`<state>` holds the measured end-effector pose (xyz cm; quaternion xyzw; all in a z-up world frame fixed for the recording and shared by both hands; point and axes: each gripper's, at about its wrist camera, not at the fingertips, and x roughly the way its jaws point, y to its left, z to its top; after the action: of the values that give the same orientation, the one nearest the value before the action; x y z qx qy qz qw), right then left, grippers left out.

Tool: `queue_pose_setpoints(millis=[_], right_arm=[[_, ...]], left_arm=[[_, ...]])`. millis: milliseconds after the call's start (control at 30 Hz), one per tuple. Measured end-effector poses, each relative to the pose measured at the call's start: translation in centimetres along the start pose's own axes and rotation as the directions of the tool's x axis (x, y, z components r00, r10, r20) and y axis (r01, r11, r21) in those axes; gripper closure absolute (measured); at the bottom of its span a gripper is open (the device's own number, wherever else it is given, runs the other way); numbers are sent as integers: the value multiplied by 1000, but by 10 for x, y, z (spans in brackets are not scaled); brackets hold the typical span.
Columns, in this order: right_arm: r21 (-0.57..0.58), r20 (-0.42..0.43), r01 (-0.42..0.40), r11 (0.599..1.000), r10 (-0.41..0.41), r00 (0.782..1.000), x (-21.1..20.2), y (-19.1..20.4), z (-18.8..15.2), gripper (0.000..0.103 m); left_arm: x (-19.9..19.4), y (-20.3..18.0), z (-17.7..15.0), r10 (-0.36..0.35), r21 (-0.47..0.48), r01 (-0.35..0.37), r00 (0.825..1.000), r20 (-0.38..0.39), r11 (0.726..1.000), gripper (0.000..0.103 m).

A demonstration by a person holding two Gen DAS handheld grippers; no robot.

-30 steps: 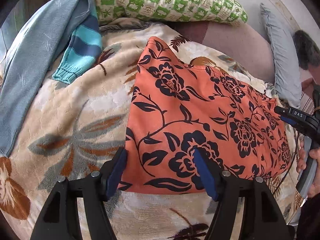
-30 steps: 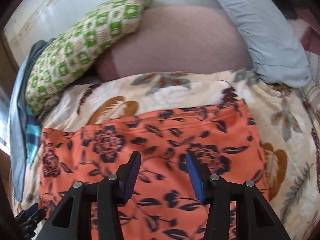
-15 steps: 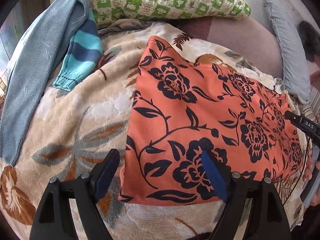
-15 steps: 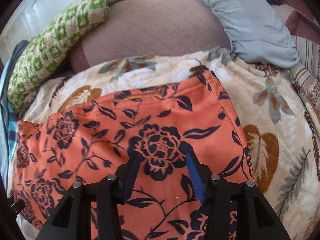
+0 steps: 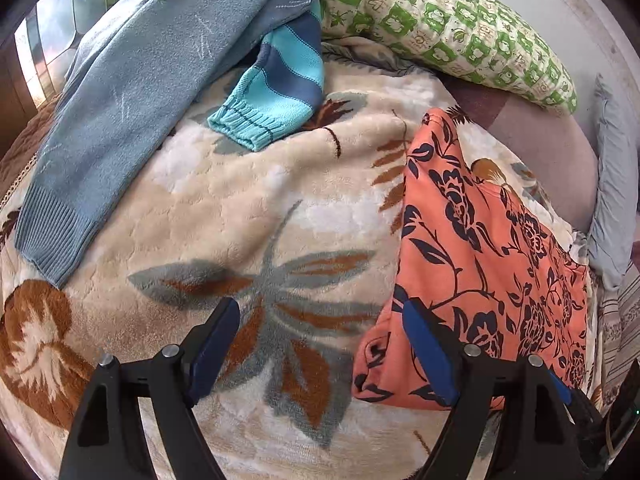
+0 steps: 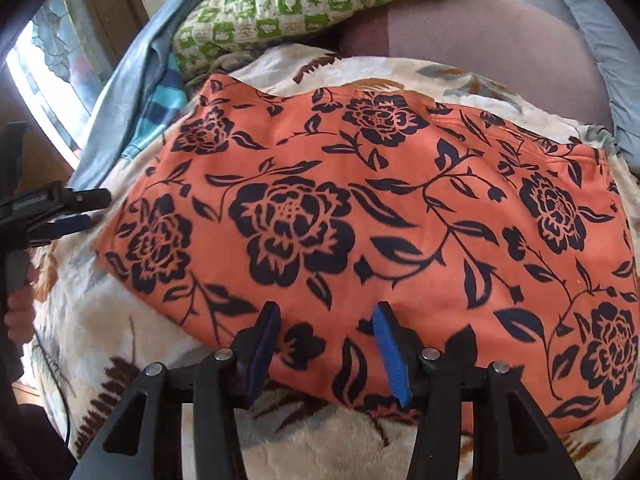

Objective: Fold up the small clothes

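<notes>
Orange floral garment (image 6: 360,208) flat on blanket (image 5: 248,208). My left gripper (image 5: 320,344) wide open at its corner, right gripper (image 6: 324,344) half-open, empty, probably touching near hem. Next: pinch edge, fold.

floral blanket (image 5: 248,208), green pillow (image 5: 452,28), bright window (image 6: 44,92)

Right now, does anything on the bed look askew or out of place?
Nothing is damaged or spilled. The orange floral garment lies flat but angled across the blanket, and its near corner is bunched beside the left tool.
</notes>
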<state>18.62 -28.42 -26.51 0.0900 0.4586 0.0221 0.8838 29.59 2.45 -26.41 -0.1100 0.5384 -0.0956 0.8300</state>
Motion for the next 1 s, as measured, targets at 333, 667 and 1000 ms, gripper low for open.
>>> queue_pose_setpoints(millis=[333,667,1000], right_arm=[[321,281,-141,936,49,959,-70,-100,-45,49],[310,308,-232,922,133,942,-77,-98,-23,49],[373,381,-312,874,163,910,-103,-149,-20,49]], left_arm=[[2,-23,-22,20,73,-19,1000,-16,997,19],[-16,-20,-78,-242,-243,235,970,2,941,19],[17,-43,-56,-262,-444,279,960,100,851,20]])
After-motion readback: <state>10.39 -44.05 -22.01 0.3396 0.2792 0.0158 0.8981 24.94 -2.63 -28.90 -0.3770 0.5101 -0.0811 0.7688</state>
